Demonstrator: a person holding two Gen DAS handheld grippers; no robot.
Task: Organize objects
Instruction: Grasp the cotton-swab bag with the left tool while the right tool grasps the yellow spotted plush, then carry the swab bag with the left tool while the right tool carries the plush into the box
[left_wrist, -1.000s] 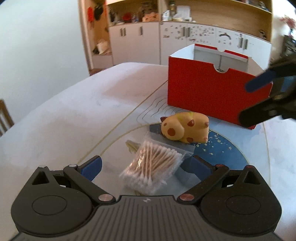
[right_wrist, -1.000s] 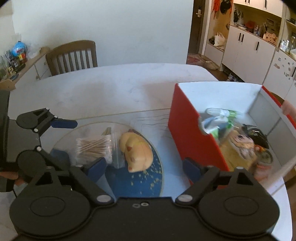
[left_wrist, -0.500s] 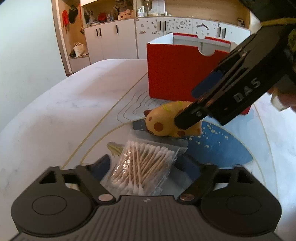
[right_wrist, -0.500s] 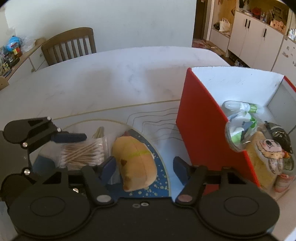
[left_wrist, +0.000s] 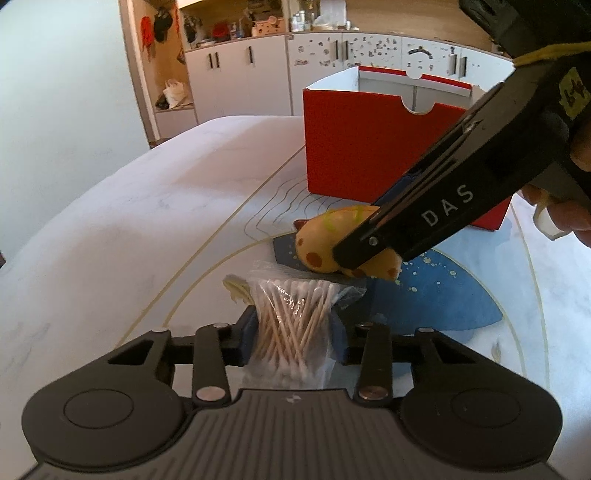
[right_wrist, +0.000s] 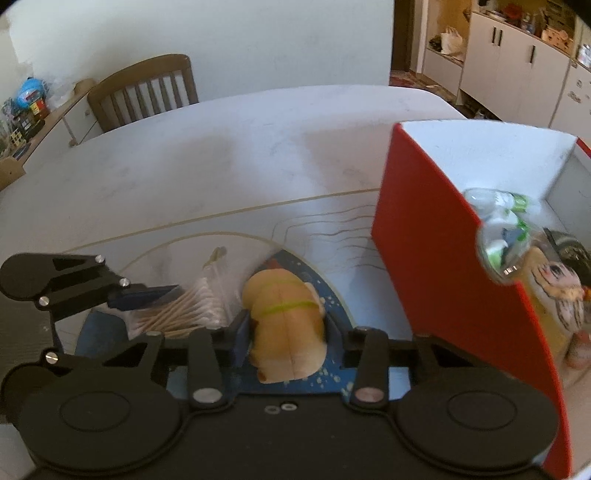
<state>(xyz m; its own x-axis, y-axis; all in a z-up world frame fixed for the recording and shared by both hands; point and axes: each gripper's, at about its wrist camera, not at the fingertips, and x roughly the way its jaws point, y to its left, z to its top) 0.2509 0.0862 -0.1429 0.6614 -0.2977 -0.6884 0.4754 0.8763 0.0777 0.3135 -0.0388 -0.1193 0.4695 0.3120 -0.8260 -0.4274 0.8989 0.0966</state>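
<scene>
Red box (right_wrist: 436, 280) to right of and beyond both grips: left gripper (left_wrist: 295, 334), jaws just closing, pinched on cotton swab bag (left_wrist: 291, 325) on table (left_wrist: 110, 236); right gripper (right_wrist: 286, 334), nearer box, clamped across spotted yellow toy (right_wrist: 286, 332), long axis pointing away.

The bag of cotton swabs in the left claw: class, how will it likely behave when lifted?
The bag of cotton swabs is thin clear plastic, so probably light and floppy. The left claw bunches it at the middle, so the ends may sag. The film looks slippery.
</scene>
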